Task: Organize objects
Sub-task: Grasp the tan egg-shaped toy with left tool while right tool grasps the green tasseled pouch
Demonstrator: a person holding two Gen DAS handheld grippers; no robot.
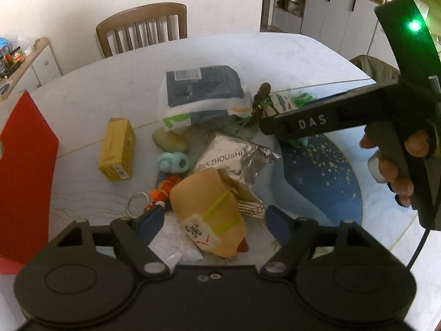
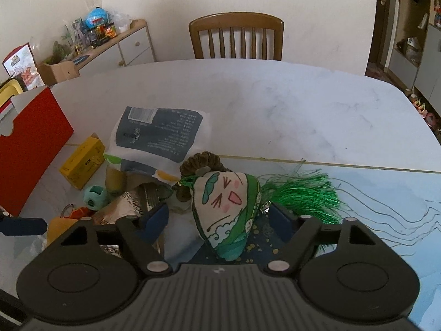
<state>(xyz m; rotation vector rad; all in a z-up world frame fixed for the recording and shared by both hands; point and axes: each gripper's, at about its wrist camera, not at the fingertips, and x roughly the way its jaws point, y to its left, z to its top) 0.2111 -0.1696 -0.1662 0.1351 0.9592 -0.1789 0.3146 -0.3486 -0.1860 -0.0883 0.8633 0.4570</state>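
Left gripper [image 1: 212, 220] is over the clutter on the white desk [image 2: 275, 96], jaws apart on either side of the tan plush toy [image 1: 206, 209] — blue pads not pressing it. Right gripper [image 2: 220, 216] straddles the green-tasselled sachet [image 2: 228, 204] with the drawn face, jaws released, gaps showing both sides. The sachet lies on the blue mat [image 2: 386, 187], just beside the silver foil pouch [image 1: 231, 157] and navy packet [image 2: 160, 135].

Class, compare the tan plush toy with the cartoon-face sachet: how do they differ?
The tan plush toy is plain beige with yellow-green bands and a character tile; the cartoon-face sachet is white and green with a drawn face. The sachet trails a green tassel; the plush has none. Both are soft and sit between open tongs.
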